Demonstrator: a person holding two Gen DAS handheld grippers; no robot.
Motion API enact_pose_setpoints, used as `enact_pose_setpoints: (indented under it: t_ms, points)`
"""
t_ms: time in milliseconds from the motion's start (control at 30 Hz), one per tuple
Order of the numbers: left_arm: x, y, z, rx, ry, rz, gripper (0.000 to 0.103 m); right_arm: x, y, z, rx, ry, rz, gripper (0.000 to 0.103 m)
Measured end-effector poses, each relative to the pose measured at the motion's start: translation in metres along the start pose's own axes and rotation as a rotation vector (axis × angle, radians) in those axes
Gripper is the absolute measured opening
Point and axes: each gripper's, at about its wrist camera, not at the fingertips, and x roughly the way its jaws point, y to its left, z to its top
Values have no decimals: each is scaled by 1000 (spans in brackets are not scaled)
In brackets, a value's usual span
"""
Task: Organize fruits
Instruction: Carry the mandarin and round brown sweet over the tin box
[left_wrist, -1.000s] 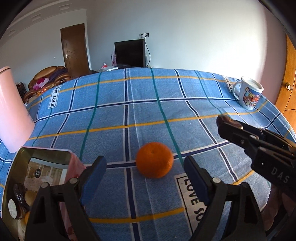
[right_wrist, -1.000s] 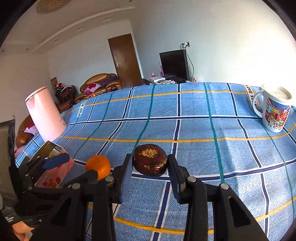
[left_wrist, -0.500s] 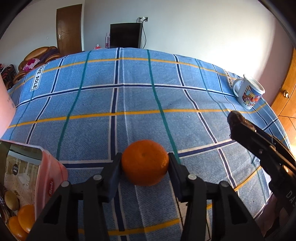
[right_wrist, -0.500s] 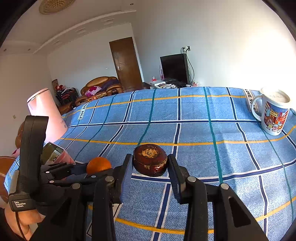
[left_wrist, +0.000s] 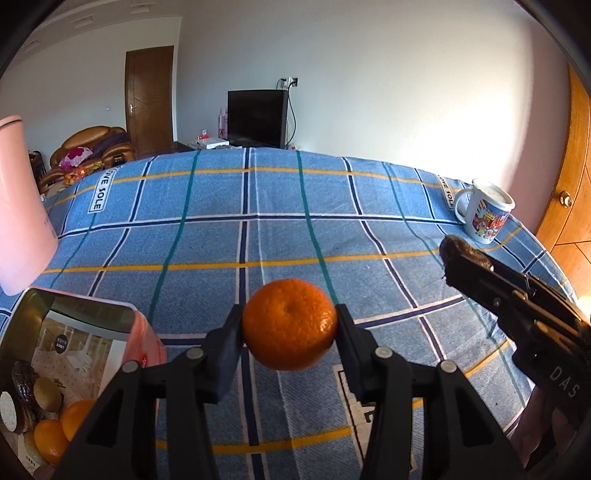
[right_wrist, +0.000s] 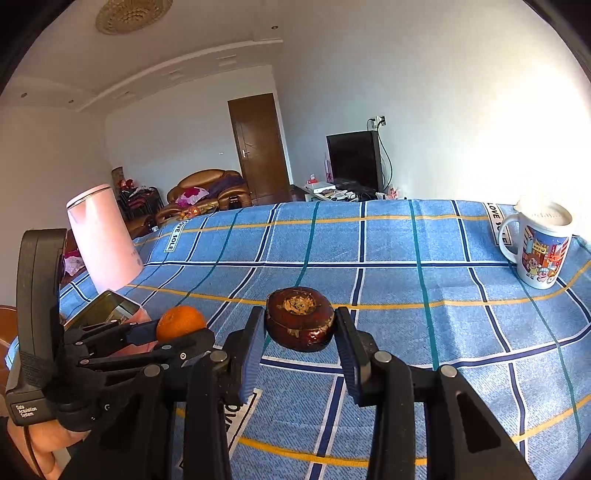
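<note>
Left wrist, orange (left_wrist: 290, 324) clamped in left gripper (left_wrist: 290, 328)

A round orange tangerine (left_wrist: 290, 324) sits pinched off the cloth; a dark brown, glossy, flattened fruit (right_wrist: 300, 318) (crusty patch on top) is likewise clamped.

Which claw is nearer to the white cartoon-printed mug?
Right. The right claw, gripping a dark brown fruit, sits closer to the mug; the left claw holds the orange farther away.
</note>
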Motion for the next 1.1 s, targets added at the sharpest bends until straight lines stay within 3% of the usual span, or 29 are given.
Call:
enact_pose_setpoints:
  t_ms: [1100]
  points:
    - [-47,-13,-11,63,-245,78,49,-34,20,-8,-110,-163,-3,40]
